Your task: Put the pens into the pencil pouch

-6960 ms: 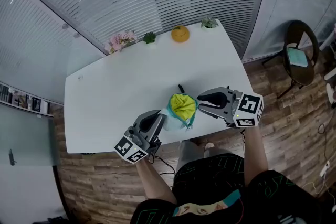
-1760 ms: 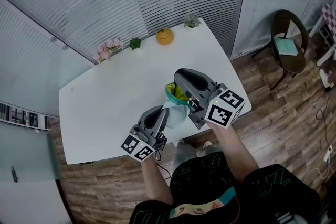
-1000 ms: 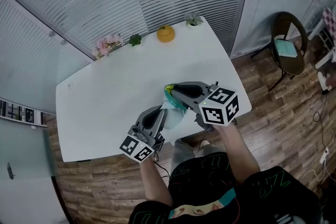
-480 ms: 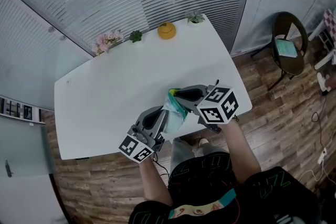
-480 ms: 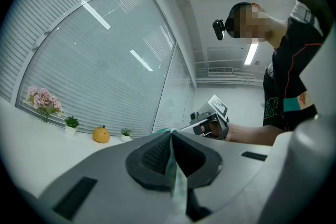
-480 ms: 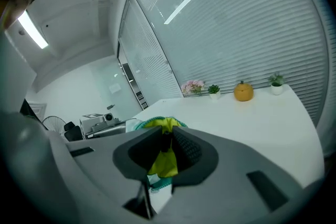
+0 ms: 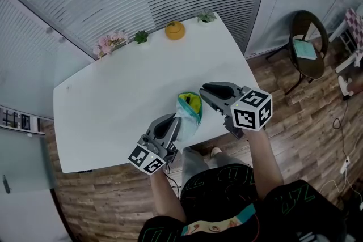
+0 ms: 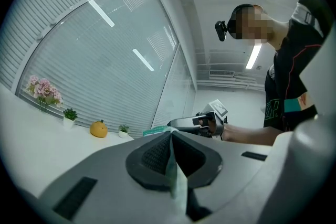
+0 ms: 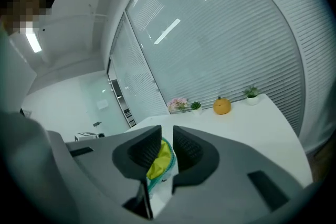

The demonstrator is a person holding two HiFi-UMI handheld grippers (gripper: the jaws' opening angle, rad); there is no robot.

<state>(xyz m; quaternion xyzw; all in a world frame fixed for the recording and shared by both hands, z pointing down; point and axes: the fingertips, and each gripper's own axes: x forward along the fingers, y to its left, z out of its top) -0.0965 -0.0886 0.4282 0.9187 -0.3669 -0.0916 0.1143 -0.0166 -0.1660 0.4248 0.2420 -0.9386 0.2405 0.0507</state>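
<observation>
Left gripper (image 8: 170,139) jaws pressed together on a thin pale-teal fold of the pencil pouch (image 8: 177,181), white table (image 8: 26,144) beyond, pink flowers (image 8: 42,91), small potted plant (image 8: 69,115), orange ornament (image 8: 98,128), slatted blinds (image 8: 79,50) behind, person's black shirt (image 8: 294,76) at right

Pale pouch (image 7: 189,112), teal-rimmed mouth open, yellow lining

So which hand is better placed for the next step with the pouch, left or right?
Right, probably. The left tongs are shut on the edge of the pouch, holding it. The right tongs are opening, grip nothing, and point at its open mouth.
</observation>
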